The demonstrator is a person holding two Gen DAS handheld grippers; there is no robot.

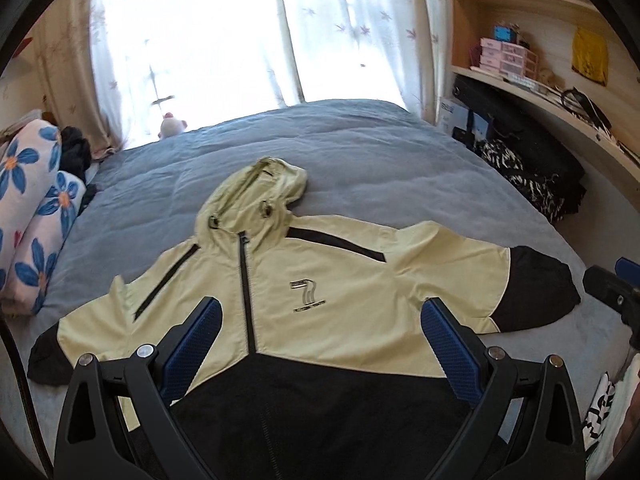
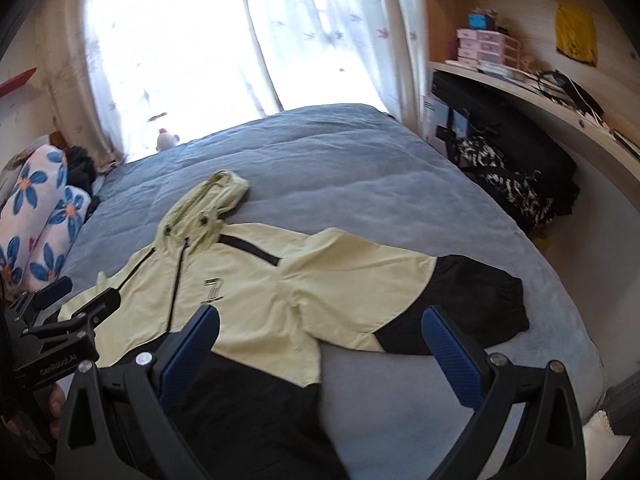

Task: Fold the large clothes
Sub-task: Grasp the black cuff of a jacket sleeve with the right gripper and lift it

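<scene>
Left wrist view. The left tool [image 1: 320,320] is held above the lower front of the jacket [image 1: 320,280], its two blue-padded fingers [image 1: 206,330] spread wide apart with nothing between them. The jacket lies face up and spread flat on the bed [image 1: 360,152], which is covered by a grey-blue quilt. The garment is pale yellow-green above and black across the lower body and both cuffs. Its hood [image 1: 260,184] points toward the window, and the black front zipper [image 1: 246,280] runs down the middle of the chest. A printed logo [image 1: 306,292] sits to the right of the zipper. One sleeve extends to the left edge of the bed, the other to the right. Part of the right tool [image 1: 612,292] shows at the right border of this view, beside the right-hand black cuff [image 1: 536,292]. Floral pillows [image 1: 36,220] lie at the left of the bed. White curtains [image 1: 240,32] hang behind it, and wooden shelves [image 1: 540,20] stand at the right.

Right wrist view. The right tool [image 2: 320,320] is held above the right-hand sleeve [image 2: 360,276], with its fingers spread wide and empty. The black cuff [image 2: 480,300] lies on the quilt just beyond the right finger. The left tool [image 2: 76,300] appears at the left border, over the far sleeve area of the jacket; its fingers stand apart. A small plush toy [image 2: 166,140] sits at the far edge of the bed by the curtains.
</scene>
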